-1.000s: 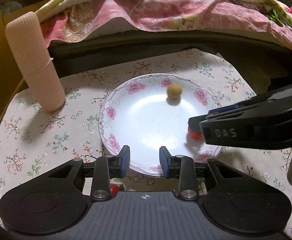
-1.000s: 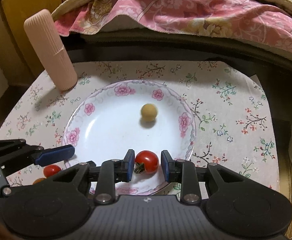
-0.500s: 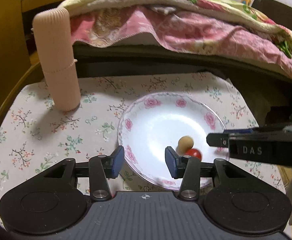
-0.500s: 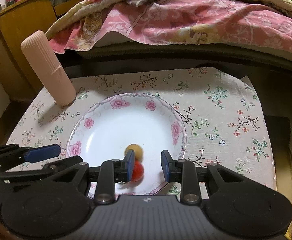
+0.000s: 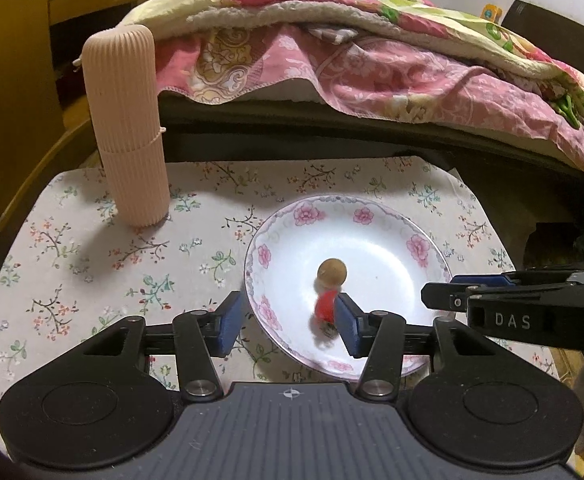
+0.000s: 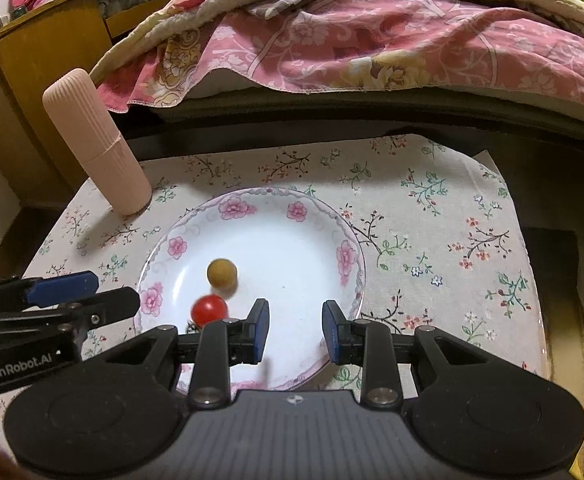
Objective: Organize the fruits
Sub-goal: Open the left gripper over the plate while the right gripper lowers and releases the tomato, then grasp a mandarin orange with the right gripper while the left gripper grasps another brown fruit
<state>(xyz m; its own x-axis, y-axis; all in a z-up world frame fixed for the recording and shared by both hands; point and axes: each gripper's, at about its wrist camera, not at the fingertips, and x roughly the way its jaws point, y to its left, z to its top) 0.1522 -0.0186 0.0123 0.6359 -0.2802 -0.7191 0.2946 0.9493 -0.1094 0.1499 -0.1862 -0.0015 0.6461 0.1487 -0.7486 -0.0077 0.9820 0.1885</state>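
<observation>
Right wrist view: the plate (image 6: 348, 240) holds two fruits, a red cherry tomato (image 6: 209, 309) at about seven o'clock and a tan round fruit (image 6: 221, 273) just beyond it, nearly touching. My right gripper (image 6: 295, 332) has its jaws narrow with nothing between them. My left gripper (image 5: 285, 326) is opening, its jaws empty, the tomato blurred beside its right pad. I judge both visible fruits plated; I see none left on the floral cloth (image 6: 432, 216).
</observation>
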